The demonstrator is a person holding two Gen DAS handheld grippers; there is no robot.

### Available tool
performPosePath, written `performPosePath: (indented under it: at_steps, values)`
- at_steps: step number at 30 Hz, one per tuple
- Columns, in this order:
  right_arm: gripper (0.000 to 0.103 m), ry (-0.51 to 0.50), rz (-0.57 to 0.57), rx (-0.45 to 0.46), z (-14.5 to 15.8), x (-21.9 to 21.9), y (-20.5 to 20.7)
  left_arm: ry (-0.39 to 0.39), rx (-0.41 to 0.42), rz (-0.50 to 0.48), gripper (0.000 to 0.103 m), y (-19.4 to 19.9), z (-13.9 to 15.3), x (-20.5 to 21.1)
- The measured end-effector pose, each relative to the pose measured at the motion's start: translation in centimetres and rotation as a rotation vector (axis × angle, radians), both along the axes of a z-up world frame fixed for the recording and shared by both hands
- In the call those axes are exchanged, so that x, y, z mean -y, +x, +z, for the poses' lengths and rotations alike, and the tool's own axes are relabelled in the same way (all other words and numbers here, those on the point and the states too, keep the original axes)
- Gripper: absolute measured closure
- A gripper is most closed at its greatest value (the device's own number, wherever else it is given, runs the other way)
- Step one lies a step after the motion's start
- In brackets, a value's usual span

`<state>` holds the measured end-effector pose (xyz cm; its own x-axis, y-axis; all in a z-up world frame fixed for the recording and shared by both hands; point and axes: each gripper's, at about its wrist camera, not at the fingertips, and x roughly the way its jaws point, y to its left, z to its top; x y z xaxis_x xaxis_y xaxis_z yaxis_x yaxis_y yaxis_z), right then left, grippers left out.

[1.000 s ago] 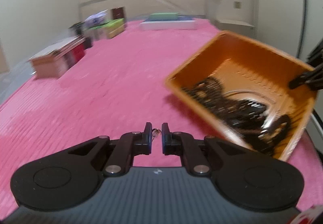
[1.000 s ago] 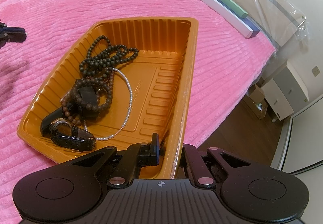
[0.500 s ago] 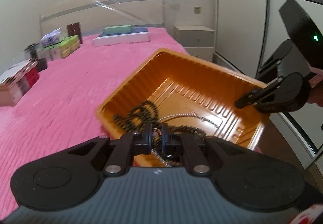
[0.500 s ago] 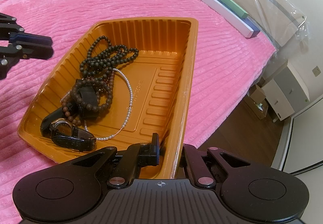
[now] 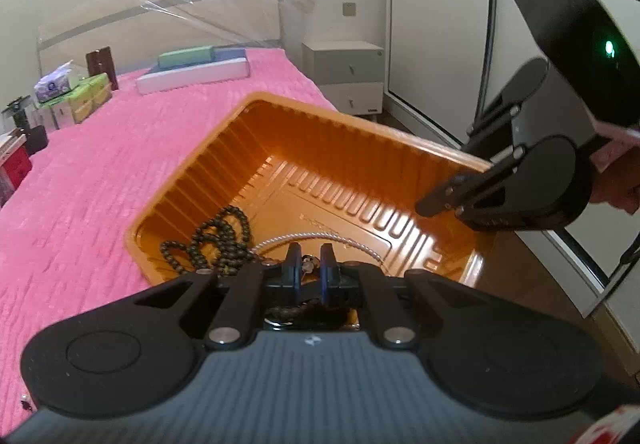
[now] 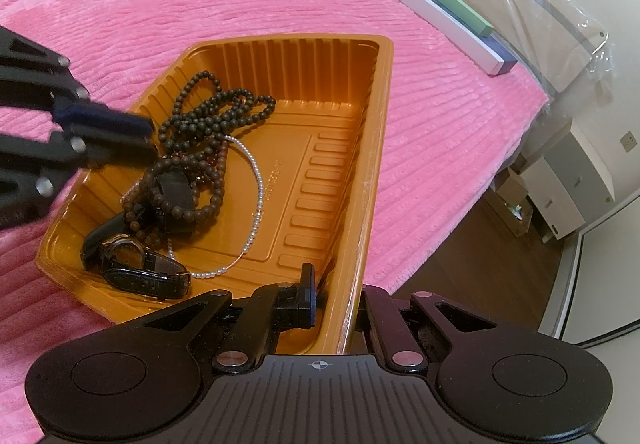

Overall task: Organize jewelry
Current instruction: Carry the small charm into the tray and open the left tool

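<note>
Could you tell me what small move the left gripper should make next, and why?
Probably open the left gripper to drop the small piece pinched between its tips. It already hangs over the orange tray, above the dark beads, while the right gripper is clamped on the tray's rim.
</note>
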<state>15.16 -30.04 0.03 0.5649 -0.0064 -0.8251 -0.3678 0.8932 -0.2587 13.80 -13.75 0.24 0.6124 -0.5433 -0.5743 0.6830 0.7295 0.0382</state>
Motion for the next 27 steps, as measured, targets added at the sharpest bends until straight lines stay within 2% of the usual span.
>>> performPosePath:
  at_steps: [9, 14, 22, 27]
  values:
    - [0.098, 0.001, -0.001, 0.0, 0.0, 0.0, 0.0, 0.012, -0.012, -0.012, 0.095, 0.2, -0.7, 0.7]
    - [0.098, 0.001, 0.0, 0.0, 0.0, 0.0, 0.0, 0.014, -0.012, -0.005, 0.085, 0.1, -0.6, 0.6]
    - [0.098, 0.001, 0.0, 0.0, 0.0, 0.0, 0.0, -0.003, -0.003, 0.03, 0.085, 0.2, -0.2, -0.3]
    - [0.098, 0.001, 0.0, 0.0, -0.1, 0.1, 0.0, -0.023, 0.009, 0.1, 0.085, 0.1, 0.1, -2.5]
